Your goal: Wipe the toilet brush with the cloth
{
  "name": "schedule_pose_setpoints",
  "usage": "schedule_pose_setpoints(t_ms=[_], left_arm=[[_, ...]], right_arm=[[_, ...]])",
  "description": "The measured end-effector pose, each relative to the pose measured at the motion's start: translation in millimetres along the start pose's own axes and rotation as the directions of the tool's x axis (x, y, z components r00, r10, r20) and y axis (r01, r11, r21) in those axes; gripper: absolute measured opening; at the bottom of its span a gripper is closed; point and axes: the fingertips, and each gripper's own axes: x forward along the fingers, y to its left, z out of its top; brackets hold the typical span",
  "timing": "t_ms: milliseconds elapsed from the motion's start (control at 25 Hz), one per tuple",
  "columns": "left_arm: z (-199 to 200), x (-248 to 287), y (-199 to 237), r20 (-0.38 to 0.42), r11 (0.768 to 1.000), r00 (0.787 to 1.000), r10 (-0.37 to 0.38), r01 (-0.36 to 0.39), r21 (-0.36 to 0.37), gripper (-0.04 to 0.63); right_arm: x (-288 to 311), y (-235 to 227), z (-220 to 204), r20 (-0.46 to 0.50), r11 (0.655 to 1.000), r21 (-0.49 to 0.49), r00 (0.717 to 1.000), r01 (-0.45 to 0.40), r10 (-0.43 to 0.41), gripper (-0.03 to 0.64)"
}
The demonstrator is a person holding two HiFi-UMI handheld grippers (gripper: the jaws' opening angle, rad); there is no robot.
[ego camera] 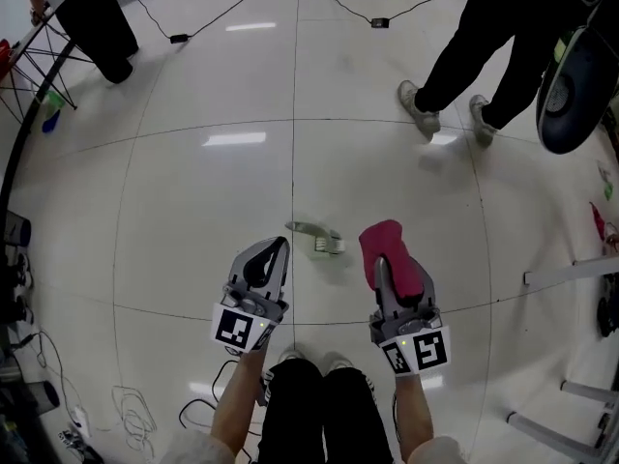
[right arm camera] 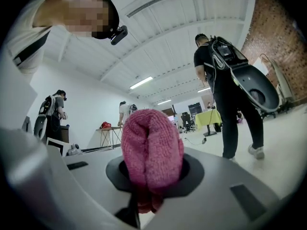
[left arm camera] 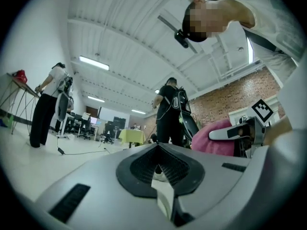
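Although clamping the pink cloth (ego camera: pixel 387 243) with the right gripper (ego camera: pixel 392 269), holds nothing in the clenched left gripper (ego camera: pixel 276 256); must first lift the toilet brush (ego camera: pixel 319 237) from the floor (ego camera: pixel 193 191), just beyond both, then wipe.

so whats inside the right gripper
A folded pink cloth, clamped in the right gripper and bulging out past its jaws. The pads, and whatever may lie within the fold, are covered.
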Motion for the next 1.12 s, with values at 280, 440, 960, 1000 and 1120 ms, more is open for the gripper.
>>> schedule_pose_setpoints(t_ms=[280,440,960,1000,1120], left_arm=[[-211,-7,39,-0.009,0.998,1.0,-0.023,0.023,0.05,0.003],[-280,-13,46,-0.075,0.998,0.997,-0.03,0.034,0.048,0.003],[-365,45,51,-0.153,0.967,0.957,-0.247,0.253,0.021,0.005],[-368,48,49,-0.148,0.962,0.952,-0.267,0.272,0.012,0.005],[-378,55,44,-0.127,0.948,0.94,-0.318,0.317,-0.032,0.005]], right_arm=[[10,-50,-218,-0.022,0.999,-0.054,1.0,0.004,-0.006,0.069],[1,-54,-286,-0.079,0.999,-0.031,0.996,0.032,-0.034,0.069],[1,-15,-423,-0.275,0.983,-0.154,0.951,0.101,-0.14,0.069],[5,-17,-427,-0.278,0.981,-0.156,0.948,0.112,-0.153,0.069],[11,-23,-438,-0.284,0.976,-0.177,0.944,0.123,-0.171,0.069]])
